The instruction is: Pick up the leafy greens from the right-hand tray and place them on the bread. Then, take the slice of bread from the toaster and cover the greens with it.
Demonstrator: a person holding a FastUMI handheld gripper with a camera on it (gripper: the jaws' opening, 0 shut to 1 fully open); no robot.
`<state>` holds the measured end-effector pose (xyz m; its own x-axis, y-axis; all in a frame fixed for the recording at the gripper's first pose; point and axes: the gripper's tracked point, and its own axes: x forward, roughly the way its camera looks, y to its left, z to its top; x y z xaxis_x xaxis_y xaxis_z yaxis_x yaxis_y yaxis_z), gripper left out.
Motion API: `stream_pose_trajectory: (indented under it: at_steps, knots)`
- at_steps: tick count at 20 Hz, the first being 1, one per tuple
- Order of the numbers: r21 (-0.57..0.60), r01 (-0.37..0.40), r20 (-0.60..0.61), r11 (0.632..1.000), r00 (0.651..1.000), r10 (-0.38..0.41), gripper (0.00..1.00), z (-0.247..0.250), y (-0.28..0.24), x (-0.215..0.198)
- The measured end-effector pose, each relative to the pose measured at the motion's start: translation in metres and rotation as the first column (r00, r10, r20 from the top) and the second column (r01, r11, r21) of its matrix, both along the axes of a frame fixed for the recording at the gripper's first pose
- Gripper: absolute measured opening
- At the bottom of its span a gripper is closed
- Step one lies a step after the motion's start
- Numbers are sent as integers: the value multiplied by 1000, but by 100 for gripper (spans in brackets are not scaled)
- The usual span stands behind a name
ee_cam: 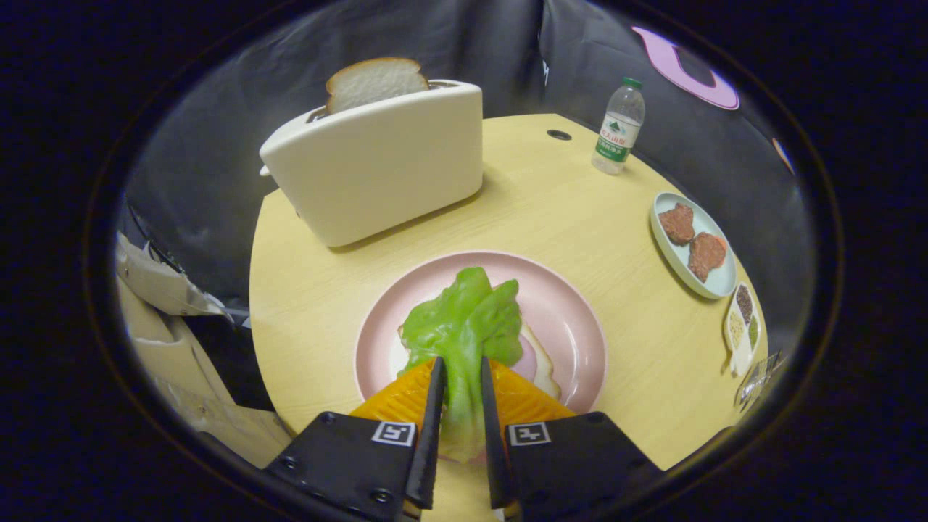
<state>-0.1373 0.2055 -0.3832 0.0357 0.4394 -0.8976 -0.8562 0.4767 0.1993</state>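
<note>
My gripper (461, 371) is shut on the stem of the leafy greens (464, 322), whose leaves spread forward over the pink plate (580, 319). Under the leaves on the plate lies a stack of bread with a fried egg and a pink ham slice (535, 362), mostly hidden by the greens and my fingers. Beyond the plate stands a cream toaster (377, 163) with a slice of white bread (375, 81) sticking up out of its slot.
The plate sits on a round wooden table (565, 210). At the far right are a pale blue tray (718, 283) with two brown meat patties, a small seasoning dish (744, 326) and a water bottle (618, 127). Cardboard (170, 341) lies left of the table.
</note>
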Motion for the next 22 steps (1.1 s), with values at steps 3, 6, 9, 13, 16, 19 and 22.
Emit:
stream_pose_trajectory:
  at_steps: [3,6,9,13,16,19,22]
  knots:
    - [-1,9,20,1000,1000,-9,46,-1,2,4]
    - [1,21,36,1000,999,-21,63,5,0,7]
    - [10,41,57,999,998,-41,81,14,2,11]
    - [42,71,92,997,993,-75,98,40,14,17]
    - [100,95,108,990,989,-105,98,71,36,24]
    - [152,107,125,983,984,-127,98,103,64,34]
    - [190,103,105,976,987,-125,98,126,90,33]
